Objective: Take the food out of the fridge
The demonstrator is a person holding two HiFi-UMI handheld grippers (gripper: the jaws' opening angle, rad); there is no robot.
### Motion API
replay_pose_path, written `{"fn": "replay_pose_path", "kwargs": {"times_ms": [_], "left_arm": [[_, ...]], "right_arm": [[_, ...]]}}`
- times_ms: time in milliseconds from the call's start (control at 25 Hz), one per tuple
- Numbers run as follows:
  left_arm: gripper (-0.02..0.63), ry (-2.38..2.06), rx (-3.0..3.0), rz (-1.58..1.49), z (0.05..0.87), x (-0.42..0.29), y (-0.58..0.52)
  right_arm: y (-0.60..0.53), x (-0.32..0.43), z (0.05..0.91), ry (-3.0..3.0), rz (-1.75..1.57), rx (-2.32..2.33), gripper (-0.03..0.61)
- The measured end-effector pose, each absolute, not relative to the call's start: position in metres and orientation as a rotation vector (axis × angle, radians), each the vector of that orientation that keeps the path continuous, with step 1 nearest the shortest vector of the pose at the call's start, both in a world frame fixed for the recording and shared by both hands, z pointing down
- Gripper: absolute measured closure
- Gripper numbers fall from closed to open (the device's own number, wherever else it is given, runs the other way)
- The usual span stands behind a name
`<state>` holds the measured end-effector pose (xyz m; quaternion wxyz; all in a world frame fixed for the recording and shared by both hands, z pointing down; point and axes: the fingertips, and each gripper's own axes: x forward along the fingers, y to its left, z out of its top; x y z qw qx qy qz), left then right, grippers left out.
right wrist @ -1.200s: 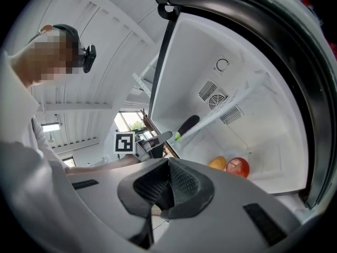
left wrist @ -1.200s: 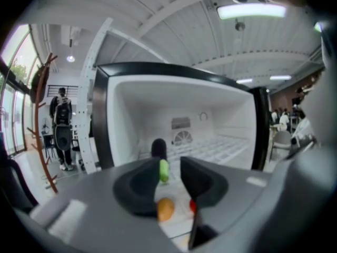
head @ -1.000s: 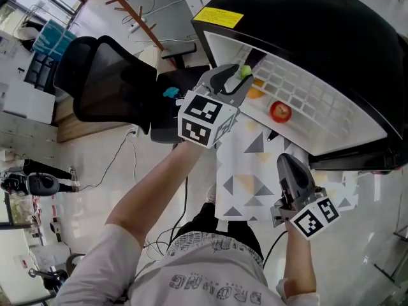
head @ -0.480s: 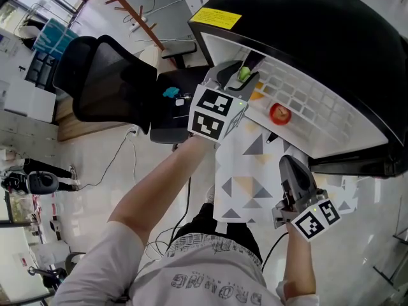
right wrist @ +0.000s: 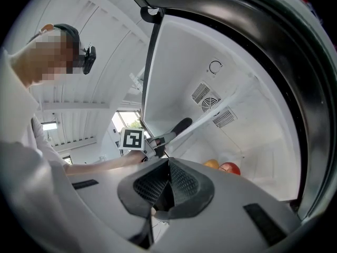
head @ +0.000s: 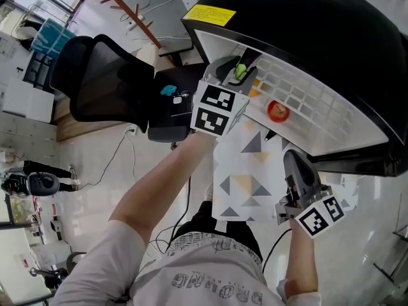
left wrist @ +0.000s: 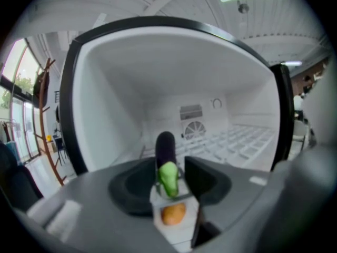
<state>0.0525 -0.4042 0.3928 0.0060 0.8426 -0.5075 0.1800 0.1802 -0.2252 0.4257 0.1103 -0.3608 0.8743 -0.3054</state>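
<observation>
The left gripper point(left wrist: 169, 168) has its jaws spread wide. They have just been opening, and an eggplant point(left wrist: 165, 146) stands between them, with a sliver of space showing on its right side, so the pads do not pinch it. The eggplant lies at the left front of the wire shelf point(head: 306, 94) inside the fridge point(head: 331, 24), its green stem end toward the gripper and its dark purple body pointing at the back wall. Compared with a second ago, the left gripper's marker cube point(head: 217, 110) has slid closer to the fridge opening, while the green stem sits at much the same spot, so the jaws now reach farther along the eggplant. The right gripper point(right wrist: 168, 160) is about where it was, its ribbed pads pressed together on nothing, held low in front of the fridge over a white mat point(head: 245, 171) printed with grey triangles. An orange fruit point(left wrist: 173, 214) lies just beside the eggplant's stem end, showing through the gap under the left gripper's jaws. A red fruit point(head: 277, 111) rests farther right on the same shelf, near the orange one and clear of both grippers. A yellow label point(head: 210, 14) sits on the fridge's black top, and a black office chair point(head: 108, 81) stands off to the left on the floor.
</observation>
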Motion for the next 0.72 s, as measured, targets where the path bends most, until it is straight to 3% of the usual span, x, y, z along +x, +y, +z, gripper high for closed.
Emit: {"fn": "replay_pose_path", "kwargs": {"times_ms": [240, 720], "left_arm": [[0.485, -1.626, 2.632, 0.575, 0.392, 0.05, -0.406], [0.492, -1.618, 2.652, 0.547, 0.39, 0.042, -0.385]], "right_arm": [[-0.225, 0.181, 0.425, 2.561, -0.895, -1.072, 0.577], [-0.22, 0.181, 0.417, 2.545, -0.886, -1.1, 0.577]]}}
